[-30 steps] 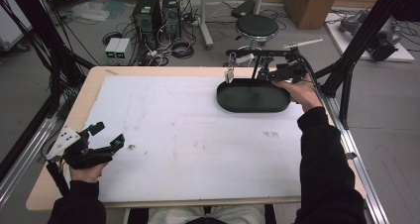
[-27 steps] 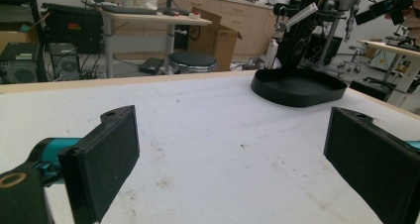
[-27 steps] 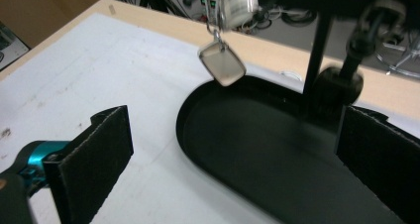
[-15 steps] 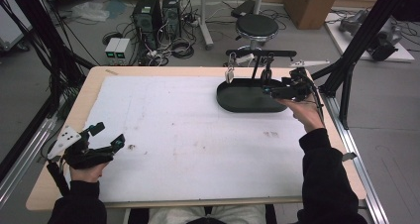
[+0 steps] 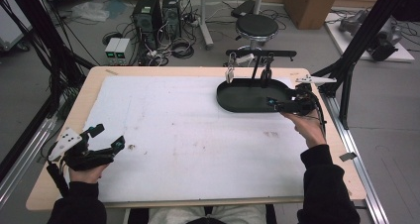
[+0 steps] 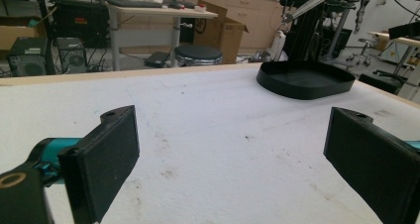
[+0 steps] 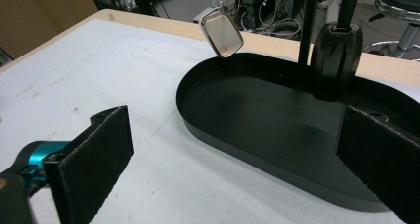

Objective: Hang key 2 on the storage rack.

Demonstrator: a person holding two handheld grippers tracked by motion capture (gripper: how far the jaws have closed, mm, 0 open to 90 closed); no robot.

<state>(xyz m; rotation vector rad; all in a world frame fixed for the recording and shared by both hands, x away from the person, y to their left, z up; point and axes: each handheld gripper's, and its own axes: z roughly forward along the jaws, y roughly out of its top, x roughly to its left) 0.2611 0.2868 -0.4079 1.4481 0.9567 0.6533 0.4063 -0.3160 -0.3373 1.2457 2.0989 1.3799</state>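
Nearest to us, we are resting our left hand (image 5: 81, 167) low on the near left corner of the worktop (image 5: 188, 135), forearm coming straight in from the bottom edge. The left claw (image 5: 110, 137) is pointing across the white mat toward the far right, and in the left gripper view its two black pads (image 6: 106, 159) are standing wide apart with nothing between them, only bare, faintly stained mat.

Farther out on the right, we are stretching our right arm well forward, the dark sleeve (image 5: 324, 184) running up the right side of the worktop and the right hand (image 5: 307, 127) turned inward at the wrist. The right claw (image 5: 277, 104) is hovering at the near right end of the black oval tray (image 5: 237, 102). In the right gripper view its jaws are spread wide and gripping nothing; one pad (image 7: 99, 154) is hanging over the white mat just outside the tray's near rim, the other over the tray's right end.

Beyond the claw, a black post stand (image 5: 261, 53) is rising from the far side of the tray. A small silver tag (image 7: 221, 33) is dangling from it above the tray's far rim, and a dark key fob (image 7: 335, 53) is hanging beside it, lower down, toward the tray floor.
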